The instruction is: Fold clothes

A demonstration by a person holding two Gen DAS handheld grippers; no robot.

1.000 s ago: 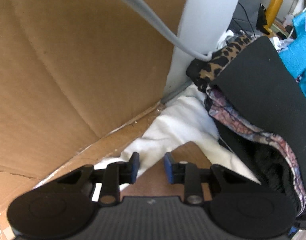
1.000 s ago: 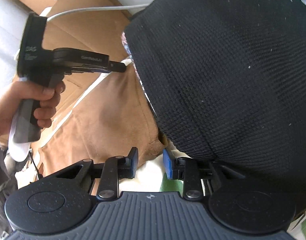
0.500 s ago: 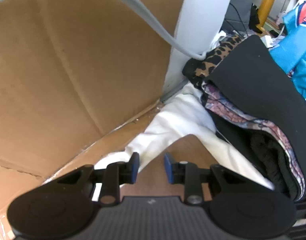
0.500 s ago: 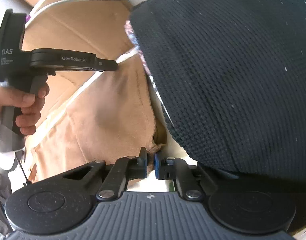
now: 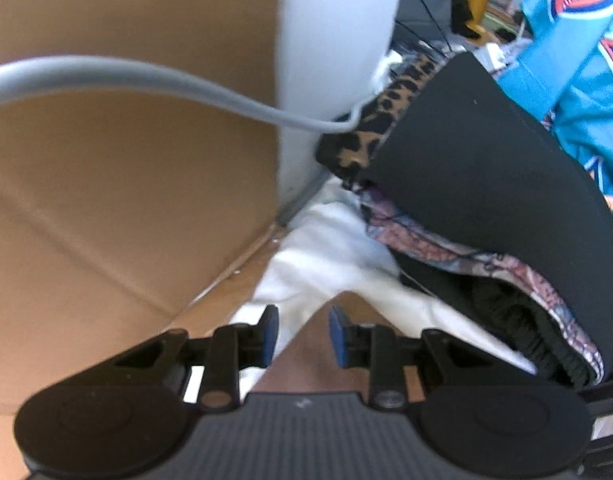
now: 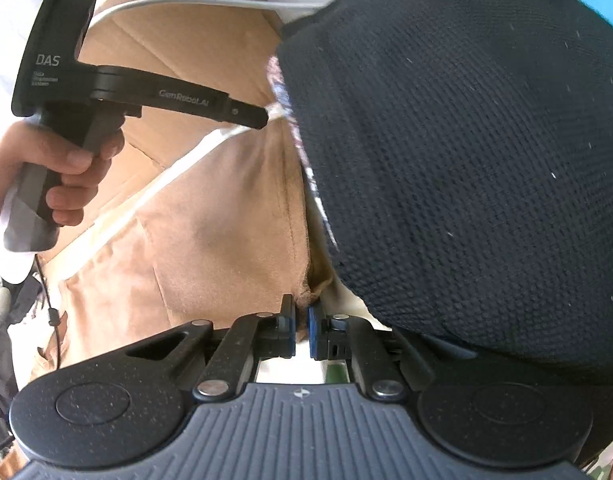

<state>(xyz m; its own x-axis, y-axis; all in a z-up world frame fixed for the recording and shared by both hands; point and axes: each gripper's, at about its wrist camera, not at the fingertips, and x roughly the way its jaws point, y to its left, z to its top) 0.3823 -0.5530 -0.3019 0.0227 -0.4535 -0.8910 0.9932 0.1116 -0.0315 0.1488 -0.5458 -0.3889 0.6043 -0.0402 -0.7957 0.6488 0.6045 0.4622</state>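
A tan garment (image 6: pixel 194 240) lies spread over a white cloth (image 5: pixel 326 256). In the right wrist view my right gripper (image 6: pixel 301 330) is shut on the garment's near corner, which bunches up between the blue pads. A hand holds my left gripper (image 6: pixel 254 114) over the garment's far corner, its tip down at the cloth's edge. In the left wrist view the left gripper (image 5: pixel 302 332) stands open, and the garment's pointed far corner (image 5: pixel 342 320) shows flat in the gap between the pads, which do not press on it.
A pile of clothes topped by a black knit (image 6: pixel 466 160) rises right beside the tan garment. It includes a leopard print piece (image 5: pixel 370 132) and a patterned one (image 5: pixel 446 248). Behind are a teal jersey (image 5: pixel 578 80), a cardboard wall (image 5: pixel 126 180), a white post (image 5: pixel 334 60) and a grey cable (image 5: pixel 146 76).
My right gripper has shut on the tan garment's near corner. In the left wrist view the garment's far corner has drawn from a rounded edge into a point. The left gripper's gap has not changed.
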